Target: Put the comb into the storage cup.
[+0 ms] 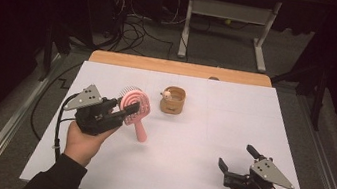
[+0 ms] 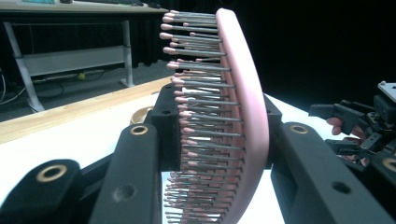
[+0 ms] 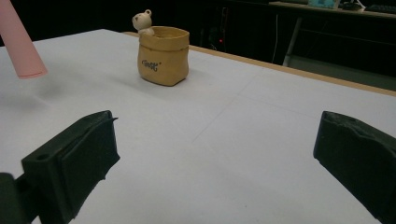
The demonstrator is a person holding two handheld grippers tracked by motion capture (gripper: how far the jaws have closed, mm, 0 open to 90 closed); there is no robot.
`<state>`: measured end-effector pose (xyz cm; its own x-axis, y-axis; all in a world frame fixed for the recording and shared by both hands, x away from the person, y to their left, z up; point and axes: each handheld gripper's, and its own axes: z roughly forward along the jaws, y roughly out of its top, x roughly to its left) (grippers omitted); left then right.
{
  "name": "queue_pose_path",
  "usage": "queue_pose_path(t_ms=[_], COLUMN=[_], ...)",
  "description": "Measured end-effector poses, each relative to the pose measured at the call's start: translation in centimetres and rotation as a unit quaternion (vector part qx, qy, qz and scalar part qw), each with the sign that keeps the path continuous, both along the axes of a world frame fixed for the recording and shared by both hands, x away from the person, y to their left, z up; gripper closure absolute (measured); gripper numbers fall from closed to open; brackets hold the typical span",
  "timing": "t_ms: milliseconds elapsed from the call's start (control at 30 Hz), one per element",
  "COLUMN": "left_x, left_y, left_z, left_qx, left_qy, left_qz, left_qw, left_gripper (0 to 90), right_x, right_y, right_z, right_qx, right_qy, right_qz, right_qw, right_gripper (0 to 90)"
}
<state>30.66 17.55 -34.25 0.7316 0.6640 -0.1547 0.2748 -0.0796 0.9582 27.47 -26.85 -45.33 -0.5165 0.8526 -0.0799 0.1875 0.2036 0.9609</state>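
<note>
Lettering on the tan pot (image 3: pixel 163 56) is too small to read.

Smooth matt pink plastic hairbrush (image 1: pixel 134 105) with thin metal-looking bristles, matt tan pot (image 1: pixel 172 100), matt white table (image 1: pixel 186 163)

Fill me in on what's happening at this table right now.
A person is working at a white table with a handheld gripper in each hand. The left gripper is clamped on the head of a pink hairbrush, holding it above the table with the handle pointing down. The right gripper has its jaws wide apart and nothing between them, low over the table's near right part. A small tan pot with a bear figure on its rim stands untouched near the middle.
</note>
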Motion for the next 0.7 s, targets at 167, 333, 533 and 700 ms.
queue_pose_path(t_ms=[167, 333, 533, 700], left_x=[0.2, 0.4, 0.9, 1.2], left_y=[-0.3, -0.9, -1.6, -2.2], left_z=[0.2, 0.3, 0.5, 0.9], left_qx=[-0.001, -0.004, -0.01, -0.012], left_qy=[-0.001, -0.004, -0.006, -0.011], left_qz=[-0.002, -0.003, -0.001, -0.003], left_qw=[1.0, 1.0, 0.9999, 0.9999], left_gripper=[63.2, 63.2, 63.2, 63.2], right_x=[0.1, 0.2, 0.2, 0.2], right_y=[-0.2, -0.2, -0.2, -0.2], right_z=[0.0, 0.1, 0.0, 0.0], right_qx=[0.002, 0.004, 0.007, 0.007], right_qy=[-0.002, -0.004, -0.004, -0.006], right_qz=[-0.001, 0.0, 0.001, 0.004], right_qw=[1.0, 1.0, 1.0, 1.0], right_gripper=[0.3, 0.3, 0.3, 0.3])
